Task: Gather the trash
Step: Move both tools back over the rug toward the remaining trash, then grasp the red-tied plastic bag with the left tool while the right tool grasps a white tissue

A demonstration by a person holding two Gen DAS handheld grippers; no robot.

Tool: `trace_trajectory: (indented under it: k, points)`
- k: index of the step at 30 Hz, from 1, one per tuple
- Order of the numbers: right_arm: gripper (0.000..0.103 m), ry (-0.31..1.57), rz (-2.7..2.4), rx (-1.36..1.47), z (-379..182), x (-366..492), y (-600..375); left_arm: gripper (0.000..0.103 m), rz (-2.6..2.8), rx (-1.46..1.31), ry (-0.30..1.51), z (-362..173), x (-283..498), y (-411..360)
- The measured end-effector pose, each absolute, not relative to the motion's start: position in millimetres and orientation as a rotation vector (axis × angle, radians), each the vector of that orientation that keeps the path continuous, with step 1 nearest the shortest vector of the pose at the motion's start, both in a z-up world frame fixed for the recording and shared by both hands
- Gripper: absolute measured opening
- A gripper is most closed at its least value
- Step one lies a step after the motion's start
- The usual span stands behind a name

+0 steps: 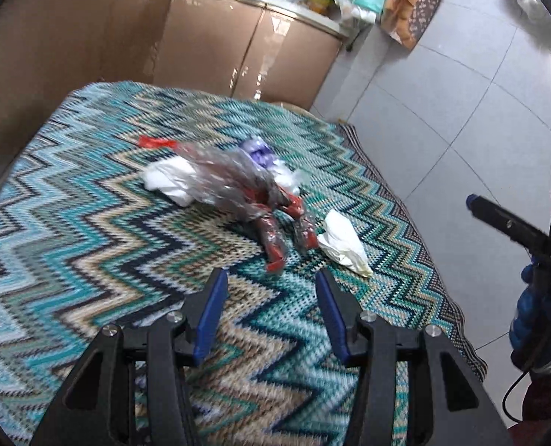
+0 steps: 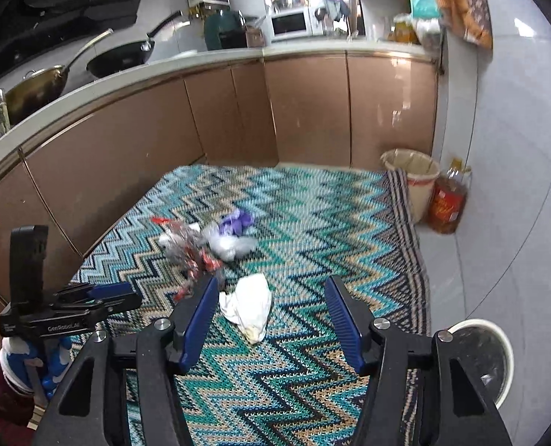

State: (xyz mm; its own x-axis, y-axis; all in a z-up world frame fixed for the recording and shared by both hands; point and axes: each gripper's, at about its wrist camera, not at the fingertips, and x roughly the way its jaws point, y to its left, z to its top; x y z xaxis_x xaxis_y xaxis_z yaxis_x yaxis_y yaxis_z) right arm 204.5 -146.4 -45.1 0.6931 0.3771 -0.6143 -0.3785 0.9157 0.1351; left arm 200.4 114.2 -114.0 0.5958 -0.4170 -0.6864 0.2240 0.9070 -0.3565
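Note:
A heap of trash lies on the zigzag rug (image 1: 89, 241): a clear and red plastic wrapper (image 1: 245, 193), crumpled white paper (image 1: 171, 180), a purple scrap (image 1: 258, 152) and a small red scrap (image 1: 156, 143). A separate crumpled white tissue (image 1: 344, 241) lies to the right. My left gripper (image 1: 271, 273) hovers open just short of the wrapper's red end, nothing between its fingers. In the right wrist view my right gripper (image 2: 273, 278) is open above the tissue (image 2: 251, 308), which shows between the fingers near the left one, untouched. The wrapper heap (image 2: 190, 249) lies beyond.
A white bin lined with a dark bag (image 2: 477, 322) stands at the rug's right edge. A beige bin (image 2: 412, 171) and an oil bottle (image 2: 448, 200) stand in the far corner. Brown cabinets (image 2: 238, 111) border the rug; grey tiled floor (image 1: 461, 93) lies to the right.

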Motion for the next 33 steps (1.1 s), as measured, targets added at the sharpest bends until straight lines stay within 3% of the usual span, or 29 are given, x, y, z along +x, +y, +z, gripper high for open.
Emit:
trace_trajectory:
  k: [6, 13, 24, 27, 33]
  points:
    - [0.053, 0.772, 0.462, 0.006, -78.7, 227.7, -139.6, 0.027, -0.410, -0.249, 0.926, -136.3, 230.9, 91.9]
    - [0.053, 0.830, 0.512, -0.009, -103.4, 248.3, -124.8, 0.016, -0.391, -0.265, 0.953, -148.5, 249.2, 87.7]
    - [0.046, 0.908, 0.555, -0.022, -137.8, 275.9, -101.6, 0.010, -0.381, -0.289, 0.932, -147.9, 241.8, 98.7]
    - [0.040, 0.928, 0.554, -0.025, -144.7, 278.7, -99.7, 0.010, -0.380, -0.301, 0.930, -145.6, 234.6, 102.0]
    - [0.016, 0.932, 0.559, -0.028, -147.8, 274.7, -100.7, 0.010, -0.367, -0.302, 0.913, -137.5, 215.2, 108.3]
